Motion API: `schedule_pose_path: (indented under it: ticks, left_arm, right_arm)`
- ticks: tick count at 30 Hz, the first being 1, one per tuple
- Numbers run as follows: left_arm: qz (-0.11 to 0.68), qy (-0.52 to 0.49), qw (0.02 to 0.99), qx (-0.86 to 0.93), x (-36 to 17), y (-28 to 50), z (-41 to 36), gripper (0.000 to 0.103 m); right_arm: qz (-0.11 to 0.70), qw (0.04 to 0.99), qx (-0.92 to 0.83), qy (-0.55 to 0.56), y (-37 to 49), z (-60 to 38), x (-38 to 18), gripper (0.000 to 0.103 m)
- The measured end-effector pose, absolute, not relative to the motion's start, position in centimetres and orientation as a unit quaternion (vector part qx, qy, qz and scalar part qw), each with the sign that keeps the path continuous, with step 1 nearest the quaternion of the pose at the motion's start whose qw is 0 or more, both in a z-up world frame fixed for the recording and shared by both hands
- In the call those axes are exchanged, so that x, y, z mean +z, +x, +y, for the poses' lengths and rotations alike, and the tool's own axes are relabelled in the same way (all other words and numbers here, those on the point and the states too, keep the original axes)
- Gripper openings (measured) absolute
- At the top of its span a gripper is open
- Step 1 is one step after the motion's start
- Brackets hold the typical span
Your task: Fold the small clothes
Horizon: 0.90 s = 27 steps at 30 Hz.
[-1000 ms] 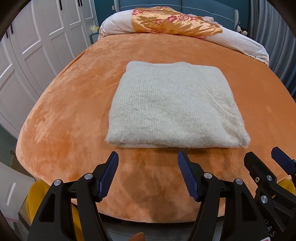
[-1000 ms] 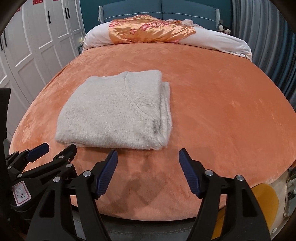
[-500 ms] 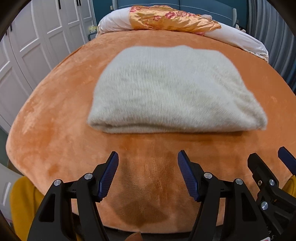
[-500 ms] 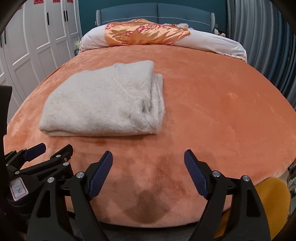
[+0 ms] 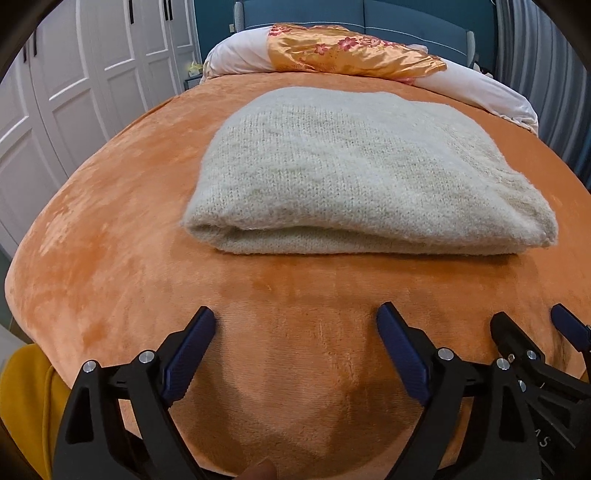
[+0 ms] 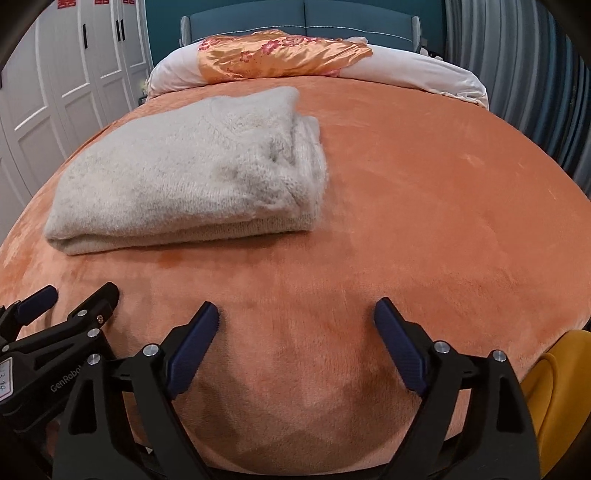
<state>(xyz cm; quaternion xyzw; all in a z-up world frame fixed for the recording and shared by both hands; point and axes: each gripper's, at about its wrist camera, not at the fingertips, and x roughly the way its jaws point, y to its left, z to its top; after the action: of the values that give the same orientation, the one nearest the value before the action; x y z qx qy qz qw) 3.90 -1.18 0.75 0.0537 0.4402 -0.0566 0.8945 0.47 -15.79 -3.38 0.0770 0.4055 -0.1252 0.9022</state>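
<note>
A cream knitted sweater (image 5: 354, 173) lies folded into a thick rectangle on the orange bed cover (image 5: 110, 221). In the right wrist view the sweater (image 6: 192, 173) sits to the left, its layered edge facing right. My left gripper (image 5: 297, 317) is open and empty, low over the cover, a short way in front of the sweater's folded near edge. My right gripper (image 6: 297, 314) is open and empty, right of the left one and in front of the sweater's right corner. Each gripper shows at the edge of the other's view, the right (image 5: 535, 328) and the left (image 6: 70, 299).
A white pillow with an orange flowered cloth (image 5: 351, 51) lies at the head of the bed against a blue headboard (image 6: 303, 18). White wardrobe doors (image 5: 74, 74) stand left. Grey curtains (image 6: 517, 74) hang right. Yellow fabric (image 6: 554, 387) shows by the bed's near edge.
Both grippers have dropped lower and moved closer to the sweater, which now looks larger and is seen from a flatter angle. Both jaws stay open.
</note>
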Motion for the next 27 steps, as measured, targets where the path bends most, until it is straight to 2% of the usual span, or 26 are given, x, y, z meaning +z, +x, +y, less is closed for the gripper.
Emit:
schedule_pose_path:
  ticks: [9,27]
  left_arm:
    - [0.477,0.051,0.875,-0.06,0.7,5.6,-0.6,0.092]
    - [0.501,0.033,0.864,-0.037,1.7,6.4,-0.5,0.091]
  right_arm:
    - [0.433,0.888,-0.129,0.082,1.1,-16.0,-3.2,0.091]
    - [0.449,0.88,-0.141,0.055,1.9,-15.5,-1.3,0.091]
